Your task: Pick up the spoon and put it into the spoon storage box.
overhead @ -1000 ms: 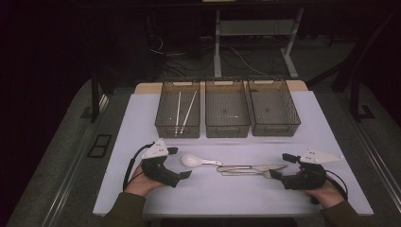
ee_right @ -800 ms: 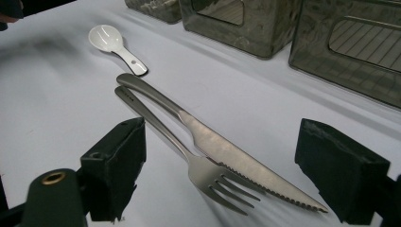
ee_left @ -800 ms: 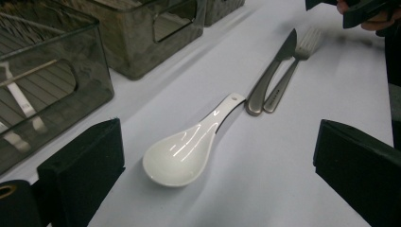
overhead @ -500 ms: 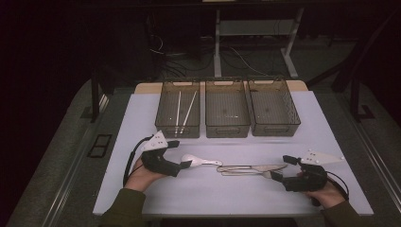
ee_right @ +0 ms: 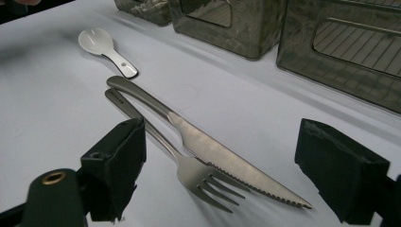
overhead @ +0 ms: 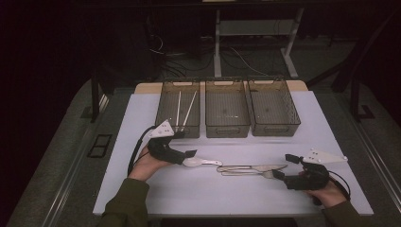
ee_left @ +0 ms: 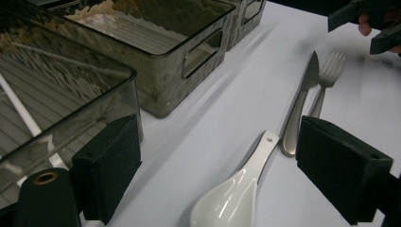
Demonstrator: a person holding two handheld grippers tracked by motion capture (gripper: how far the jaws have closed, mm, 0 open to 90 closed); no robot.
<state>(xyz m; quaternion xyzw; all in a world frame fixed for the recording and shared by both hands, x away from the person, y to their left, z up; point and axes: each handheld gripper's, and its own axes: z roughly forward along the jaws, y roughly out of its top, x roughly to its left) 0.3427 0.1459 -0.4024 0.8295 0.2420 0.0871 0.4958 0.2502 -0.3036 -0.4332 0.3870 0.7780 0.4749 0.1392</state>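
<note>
A white ceramic spoon (overhead: 204, 162) lies on the white table, handle to the right. My left gripper (overhead: 186, 158) is open around its bowl. In the left gripper view the spoon (ee_left: 234, 196) lies between the pads (ee_left: 111, 165) without touching either. The jaws have just been closing a little. A steel knife (overhead: 257, 167) and fork (overhead: 246, 172) lie side by side to the right of the spoon. My right gripper (overhead: 284, 167) stands open at their tips, and in the right gripper view the fork (ee_right: 203, 182) tines and knife (ee_right: 227, 163) blade lie between the jaws.
Three clear bins stand in a row at the back: left bin (overhead: 165, 111) with two white chopsticks (overhead: 189, 108), middle bin (overhead: 227, 128) and right bin (overhead: 275, 128). The left bin's corner (ee_left: 120, 101) is close to my left jaw. A cable trails from each gripper.
My left gripper has moved right, up to the spoon, and its jaws now stand around the bowl. The right gripper, knife and fork have stayed put.
</note>
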